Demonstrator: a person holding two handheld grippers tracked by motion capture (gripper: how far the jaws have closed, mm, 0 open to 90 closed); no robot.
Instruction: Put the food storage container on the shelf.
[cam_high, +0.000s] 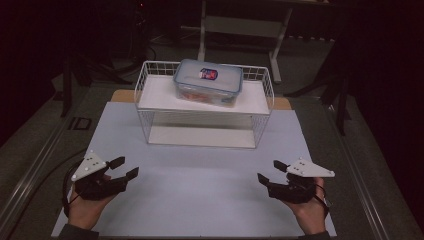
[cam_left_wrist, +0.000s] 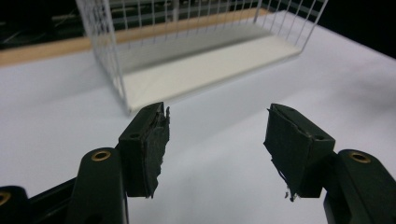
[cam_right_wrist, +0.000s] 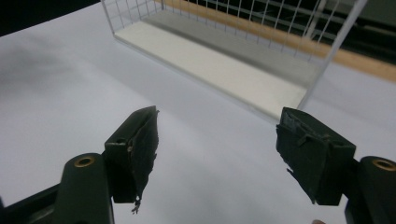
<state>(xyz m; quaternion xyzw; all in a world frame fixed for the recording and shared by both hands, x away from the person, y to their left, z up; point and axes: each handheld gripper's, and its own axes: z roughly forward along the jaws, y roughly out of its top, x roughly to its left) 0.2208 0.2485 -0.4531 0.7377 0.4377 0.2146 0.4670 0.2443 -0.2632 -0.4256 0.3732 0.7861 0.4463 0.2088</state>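
Observation:
A clear plastic food box (cam_high: 208, 81) with a blue-rimmed lid and a red-and-blue label sits on the top shelf of a white wire rack (cam_high: 150, 121). My left gripper (cam_high: 124, 168) hovers low over the white mat at the near left, held in a hand, open with nothing between its jaws. My right gripper (cam_high: 271, 171) mirrors it at the near right, also open and empty. In the left gripper view the rack's near corner (cam_left_wrist: 122, 91) rises beyond the open gripper (cam_left_wrist: 217, 140). In the right gripper view the rack's lower shelf (cam_right_wrist: 210, 65) lies past the open gripper (cam_right_wrist: 217, 140).
A white mat (cam_high: 200, 185) covers the table in front of the rack. A wooden board edge (cam_high: 122, 95) shows behind it. Dark floor, a table frame (cam_high: 240, 25) and stand legs lie beyond. Cables trail from both grippers.

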